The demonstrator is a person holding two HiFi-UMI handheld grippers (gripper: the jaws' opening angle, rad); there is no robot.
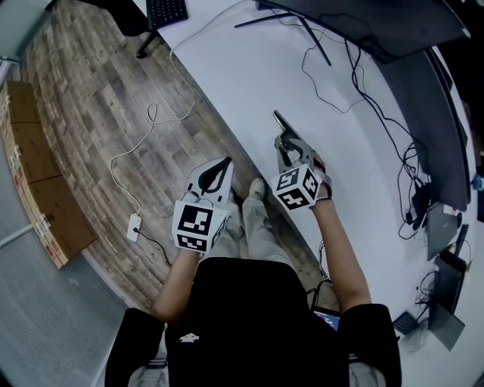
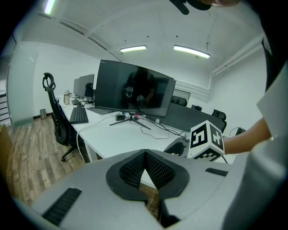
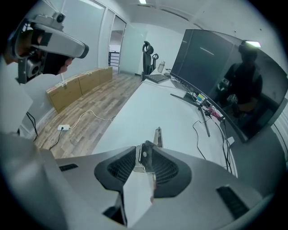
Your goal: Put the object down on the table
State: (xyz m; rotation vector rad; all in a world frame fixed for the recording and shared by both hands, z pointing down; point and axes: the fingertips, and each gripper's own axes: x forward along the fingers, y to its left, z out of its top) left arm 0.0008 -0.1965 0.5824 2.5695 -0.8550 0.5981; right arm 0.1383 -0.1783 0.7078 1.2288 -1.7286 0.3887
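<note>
The right claw [image 3: 145, 155] is clamped on a flat metal object [image 3: 137, 188], a thin pale blade standing on edge between the pads, its narrow end poking out past the tips. In the head view the object juts forward over the white bench [image 1: 249, 68], close to the bench's near edge; whether it touches the surface I cannot tell. The left claw [image 2: 145, 155] is closed tip to tip with nothing in it, held off the bench over the wooden floor [image 1: 91, 98]. Cardboard boxes [image 1: 30, 166] line the floor's far left, all closed, so their contents cannot be seen. A monitor [image 1: 393, 23] and a keyboard [image 1: 166, 11] sit on the bench.
</note>
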